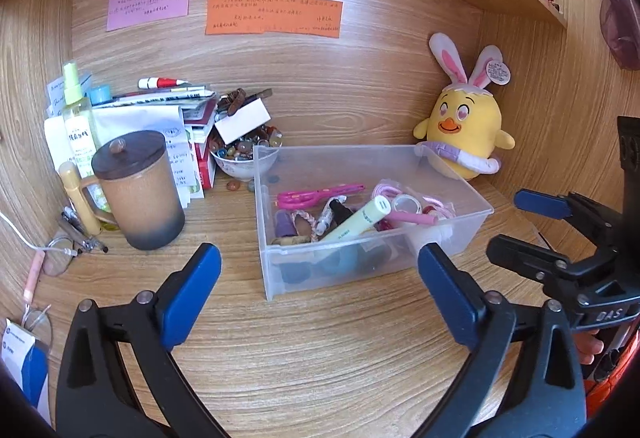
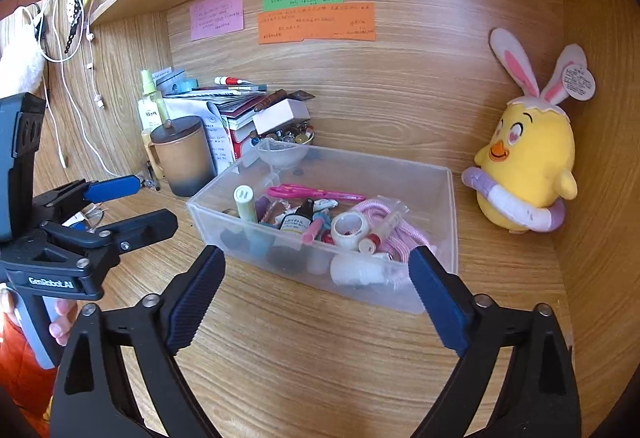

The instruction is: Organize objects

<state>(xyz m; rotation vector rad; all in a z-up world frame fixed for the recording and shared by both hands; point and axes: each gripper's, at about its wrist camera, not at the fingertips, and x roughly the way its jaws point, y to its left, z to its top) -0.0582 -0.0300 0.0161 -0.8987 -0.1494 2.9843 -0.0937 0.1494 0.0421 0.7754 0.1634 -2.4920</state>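
A clear plastic bin [image 1: 360, 270] stands on the wooden desk, full of small items: pink scissors [image 1: 316, 195], a pale yellow tube [image 1: 352, 223], a tape roll [image 1: 406, 204] and a pink cord [image 1: 436, 204]. It also shows in the right wrist view [image 2: 448, 198]. My left gripper [image 1: 320, 290] is open and empty, just in front of the bin. My right gripper [image 2: 316, 286] is open and empty before the bin's near wall. In the left wrist view the right gripper [image 1: 520, 224] is at the bin's right. The left gripper [image 2: 140, 202] appears left of the bin.
A brown lidded mug [image 1: 138, 190], a spray bottle [image 1: 78, 122], stacked papers [image 1: 160, 106] and a bowl of beads [image 1: 242, 154] crowd the back left. A yellow chick plush [image 1: 464, 126] sits at the back right corner. Glasses [image 1: 60, 256] lie at the left. A shelf hangs overhead.
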